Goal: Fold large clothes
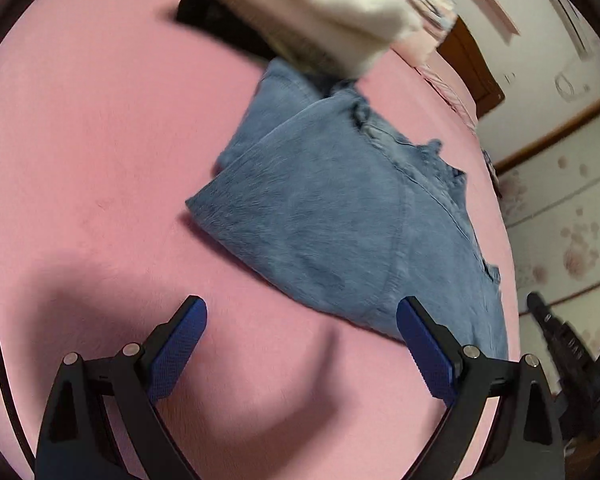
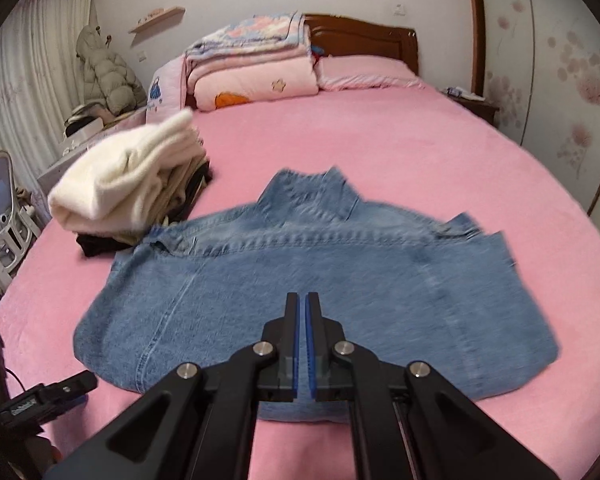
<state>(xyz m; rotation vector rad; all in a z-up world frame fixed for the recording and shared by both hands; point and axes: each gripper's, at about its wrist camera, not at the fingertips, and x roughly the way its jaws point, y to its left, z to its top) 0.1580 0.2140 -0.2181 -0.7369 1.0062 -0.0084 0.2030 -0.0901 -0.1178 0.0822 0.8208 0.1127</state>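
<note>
The left gripper [image 1: 302,312] stands wide apart, empty, the folded jacket [image 1: 340,216] just ahead. The right gripper [image 2: 302,300] is closed, empty, above the jacket.

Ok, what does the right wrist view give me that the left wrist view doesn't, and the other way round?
Only the right wrist view shows the shut right hand-held gripper over the denim shirt's hem, the whole shirt with its collar, the headboard, the folded quilts and the puffer jacket.

Only the left wrist view shows the open left hand-held gripper, empty, above the pink bedsheet near the shirt's corner.

Both show the denim shirt, the pink sheet and the pile topped by a cream garment.
</note>
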